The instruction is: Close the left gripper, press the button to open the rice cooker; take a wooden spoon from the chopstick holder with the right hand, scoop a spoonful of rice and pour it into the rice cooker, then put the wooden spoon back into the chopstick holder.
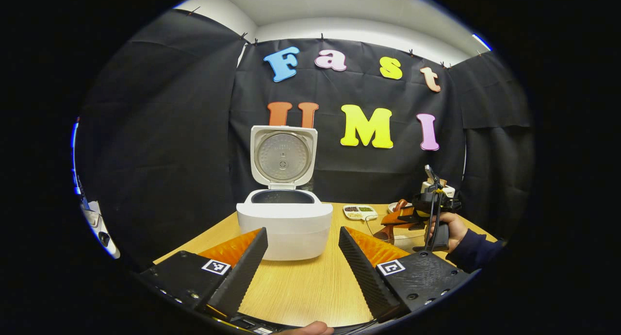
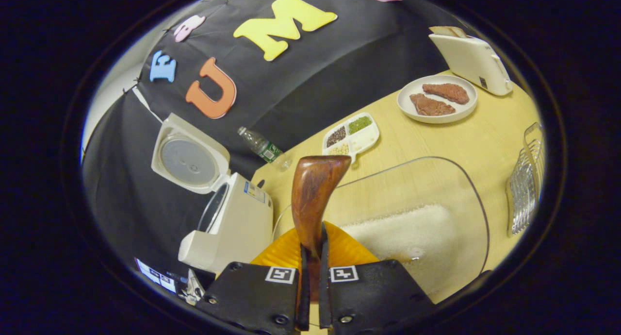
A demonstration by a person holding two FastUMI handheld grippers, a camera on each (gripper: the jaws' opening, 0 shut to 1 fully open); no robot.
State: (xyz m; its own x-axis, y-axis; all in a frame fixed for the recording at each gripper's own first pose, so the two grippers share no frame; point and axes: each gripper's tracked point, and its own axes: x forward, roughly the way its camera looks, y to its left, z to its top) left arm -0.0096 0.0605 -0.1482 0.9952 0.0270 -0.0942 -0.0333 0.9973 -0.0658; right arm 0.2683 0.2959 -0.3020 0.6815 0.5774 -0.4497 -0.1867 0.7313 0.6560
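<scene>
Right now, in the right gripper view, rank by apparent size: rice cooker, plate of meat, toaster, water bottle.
1. rice cooker, though it sits nearest the camera.
2-3. plate of meat and toaster: look alike, no ranking.
4. water bottle.

Glossy dark wooden spoon (image 2: 315,194); smooth white plastic rice cooker (image 1: 285,223); matt pale wood bench (image 1: 310,286); clear plastic container (image 2: 427,199).

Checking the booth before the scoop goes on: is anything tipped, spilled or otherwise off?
One thing: a plastic bottle lies on its side at the table's back edge, behind the rice cooker. No spilled rice shows on the table; it sits in the clear container. The right tool grips the wooden spoon.
</scene>
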